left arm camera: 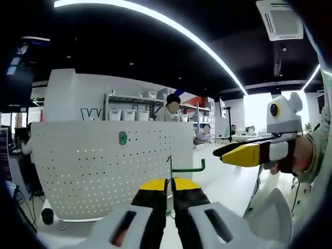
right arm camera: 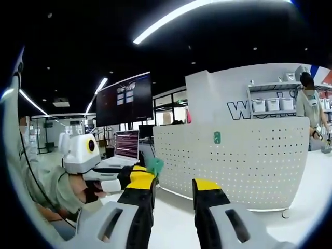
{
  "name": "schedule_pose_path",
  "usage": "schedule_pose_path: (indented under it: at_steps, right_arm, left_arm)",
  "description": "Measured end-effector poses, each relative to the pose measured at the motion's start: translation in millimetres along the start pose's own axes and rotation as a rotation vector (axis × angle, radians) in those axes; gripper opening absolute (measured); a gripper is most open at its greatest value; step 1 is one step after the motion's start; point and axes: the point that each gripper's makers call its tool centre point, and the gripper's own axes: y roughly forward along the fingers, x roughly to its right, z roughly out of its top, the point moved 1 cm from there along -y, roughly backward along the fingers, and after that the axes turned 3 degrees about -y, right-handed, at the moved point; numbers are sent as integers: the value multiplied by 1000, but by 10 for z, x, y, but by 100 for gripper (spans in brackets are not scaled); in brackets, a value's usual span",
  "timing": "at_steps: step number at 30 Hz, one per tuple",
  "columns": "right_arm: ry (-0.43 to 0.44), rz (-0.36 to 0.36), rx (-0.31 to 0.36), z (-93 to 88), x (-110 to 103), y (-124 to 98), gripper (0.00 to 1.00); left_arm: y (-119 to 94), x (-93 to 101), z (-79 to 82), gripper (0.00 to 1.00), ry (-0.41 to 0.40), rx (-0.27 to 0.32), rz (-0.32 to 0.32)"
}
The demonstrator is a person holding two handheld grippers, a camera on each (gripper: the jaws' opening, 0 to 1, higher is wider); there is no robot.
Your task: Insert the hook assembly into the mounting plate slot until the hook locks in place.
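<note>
We held the green hook (left arm camera: 182, 169) tight in the shut left gripper (left arm camera: 169, 188), near the white hole board (left arm camera: 104, 166) but not in it yet. Our right gripper (right arm camera: 174, 188) was open and held nothing.

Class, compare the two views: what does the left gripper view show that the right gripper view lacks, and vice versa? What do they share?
Left gripper view: a green wire hook clamped in the left gripper. Right gripper view: a large dark wall monitor, and the right gripper open. Both: the white perforated mounting panel with its small green tag.
</note>
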Motion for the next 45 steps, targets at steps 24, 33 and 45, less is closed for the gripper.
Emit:
schedule_pose_path:
  at_steps: [24,33,45]
  right_arm:
    - [74,60,40,158,-195,93,17]
    - [76,60,51,188,-203,90,13]
    - [163,71,53,176,-176,95,3]
  left_arm:
    - [56,364,159,3,7,51,-96]
    - [66,392,189,3,2,64,-106]
    - [66,419,211,3,-2,76,-124]
